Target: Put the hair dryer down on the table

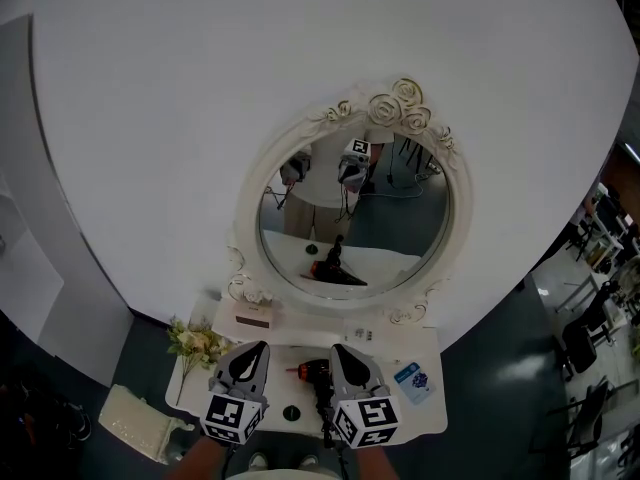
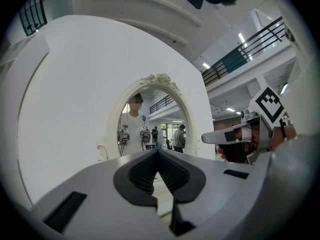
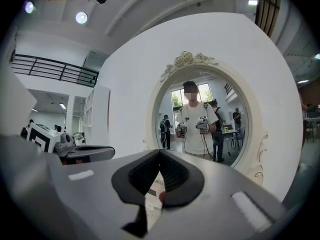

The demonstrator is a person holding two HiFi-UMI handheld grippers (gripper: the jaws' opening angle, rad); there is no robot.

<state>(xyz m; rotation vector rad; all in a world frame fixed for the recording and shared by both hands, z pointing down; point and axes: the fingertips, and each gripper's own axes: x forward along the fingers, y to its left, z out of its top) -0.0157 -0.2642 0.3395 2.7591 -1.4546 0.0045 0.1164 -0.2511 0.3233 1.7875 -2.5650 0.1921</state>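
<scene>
The left gripper (image 2: 158,151) hovered over the front edge of the table (image 1: 420,410), its jaws pressed together on nothing. Just right of it, the hair dryer (image 1: 312,372) lay on the table, near the middle of the front edge. The right gripper (image 3: 160,151) stood close beside the dryer, also closed and apparently empty. The set-down looked finished. The next move likely called for backing both grippers away without knocking the dryer.

I count one oval white rose-carved mirror (image 1: 395,103), one white dressing table (image 1: 400,418), one black-and-orange hair dryer (image 1: 316,374), one bunch of pale flowers (image 1: 197,346), and two grey grippers: left gripper (image 1: 256,350), right gripper (image 1: 344,352).
</scene>
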